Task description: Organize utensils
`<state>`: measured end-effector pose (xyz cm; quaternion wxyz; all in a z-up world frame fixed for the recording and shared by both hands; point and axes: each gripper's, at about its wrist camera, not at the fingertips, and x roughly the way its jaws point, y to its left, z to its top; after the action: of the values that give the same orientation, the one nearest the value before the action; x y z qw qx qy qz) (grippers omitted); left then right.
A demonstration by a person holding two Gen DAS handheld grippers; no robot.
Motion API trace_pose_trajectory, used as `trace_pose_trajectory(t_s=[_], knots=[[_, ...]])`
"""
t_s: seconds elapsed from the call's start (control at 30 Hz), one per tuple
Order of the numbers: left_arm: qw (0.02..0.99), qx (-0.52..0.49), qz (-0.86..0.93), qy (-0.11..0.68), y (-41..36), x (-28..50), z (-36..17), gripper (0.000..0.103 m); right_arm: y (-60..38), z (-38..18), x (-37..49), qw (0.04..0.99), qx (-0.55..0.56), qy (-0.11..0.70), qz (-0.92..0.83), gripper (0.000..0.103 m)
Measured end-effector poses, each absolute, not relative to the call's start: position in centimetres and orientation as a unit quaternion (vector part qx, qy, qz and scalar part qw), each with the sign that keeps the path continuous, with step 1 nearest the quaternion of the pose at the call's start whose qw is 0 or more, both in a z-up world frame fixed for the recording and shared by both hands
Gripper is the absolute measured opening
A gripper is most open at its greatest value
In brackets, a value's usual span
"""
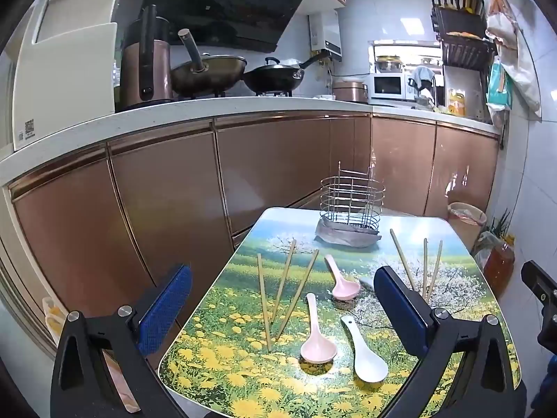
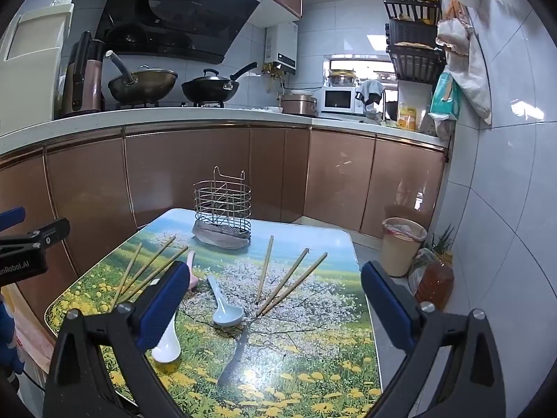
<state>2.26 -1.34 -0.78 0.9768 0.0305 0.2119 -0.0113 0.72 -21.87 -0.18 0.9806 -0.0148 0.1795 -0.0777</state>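
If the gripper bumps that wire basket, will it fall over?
Probably it could tip: the wire basket stands tall and narrow at the table's far end, and it is empty. Being thin open wire, it likely weighs little and would slide easily. It sits on a wider drip tray, which may steady it somewhat.

Table (image 1: pixel 452 240): chopsticks (image 1: pixel 283 291), spoons (image 1: pixel 318 334), holder (image 1: pixel 350 209)

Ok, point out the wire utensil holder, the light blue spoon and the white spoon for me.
wire utensil holder (image 2: pixel 222 205), right wrist view, front wire wall.
light blue spoon (image 2: pixel 228 314), right wrist view, bowl.
white spoon (image 1: pixel 369 365), left wrist view, bowl.
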Motion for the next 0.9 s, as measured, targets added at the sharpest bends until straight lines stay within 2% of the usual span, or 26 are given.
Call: trace_pose_trajectory(t_s=[0.9], knots=[[0.977, 0.012, -0.049, 0.205, -2.5, 3.5, -0.3, 0.103, -22.1, -0.1, 0.7, 0.978, -0.024, 0.181, -0.102, 0.1]])
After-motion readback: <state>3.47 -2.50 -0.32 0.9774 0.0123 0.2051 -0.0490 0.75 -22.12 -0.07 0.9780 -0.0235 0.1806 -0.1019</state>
